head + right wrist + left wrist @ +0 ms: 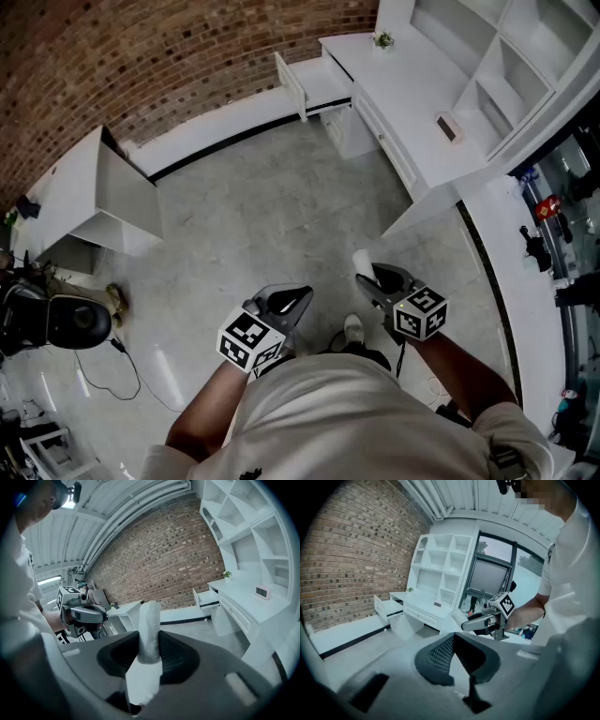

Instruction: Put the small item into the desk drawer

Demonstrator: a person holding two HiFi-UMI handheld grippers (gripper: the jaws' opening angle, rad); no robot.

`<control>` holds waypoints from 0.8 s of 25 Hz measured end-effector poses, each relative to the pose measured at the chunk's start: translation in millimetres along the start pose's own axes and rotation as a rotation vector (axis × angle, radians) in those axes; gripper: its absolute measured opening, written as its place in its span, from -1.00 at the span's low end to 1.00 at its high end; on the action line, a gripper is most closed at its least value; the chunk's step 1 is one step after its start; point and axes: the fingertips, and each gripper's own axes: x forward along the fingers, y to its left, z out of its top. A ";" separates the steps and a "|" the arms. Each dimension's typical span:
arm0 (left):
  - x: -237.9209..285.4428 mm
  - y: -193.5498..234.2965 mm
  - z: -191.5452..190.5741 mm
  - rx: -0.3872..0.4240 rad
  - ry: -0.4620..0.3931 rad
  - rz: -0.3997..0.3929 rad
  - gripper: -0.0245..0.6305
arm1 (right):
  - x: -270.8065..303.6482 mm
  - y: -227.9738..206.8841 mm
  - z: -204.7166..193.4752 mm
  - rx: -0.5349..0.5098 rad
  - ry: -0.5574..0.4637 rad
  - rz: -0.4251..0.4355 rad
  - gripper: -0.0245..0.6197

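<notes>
The small item (363, 262) is a white fuzzy roll. It stands up between the jaws of my right gripper (371, 277), which is shut on it (149, 629). My left gripper (302, 296) hangs beside it to the left, jaw tips together and nothing between them (452, 639). Both grippers are over the grey floor, close to the person's body. The white desk (412, 94) stands far ahead at the upper right, and its drawer (315, 84) is pulled open at the left end. That drawer also shows in the right gripper view (206, 598) and the left gripper view (387, 607).
A white shelf unit (487, 56) rises over the desk, which carries a small plant (382, 40) and a little clock (448, 127). A white cabinet (94, 202) stands at the left by the brick wall. A black machine (47, 323) and a cable (112, 375) lie at the lower left.
</notes>
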 end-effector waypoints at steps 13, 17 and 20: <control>-114.5 57.8 -40.9 -0.009 -0.020 -0.043 -0.91 | 74.9 104.7 1.9 0.003 -0.030 -0.057 -0.49; -117.5 67.3 -42.3 -0.013 -0.019 -0.063 -0.91 | 84.0 103.8 15.3 0.032 -0.062 -0.087 -0.49; -109.5 73.6 -38.7 -0.018 -0.020 -0.073 -0.91 | 87.8 91.5 23.1 0.040 -0.069 -0.101 -0.49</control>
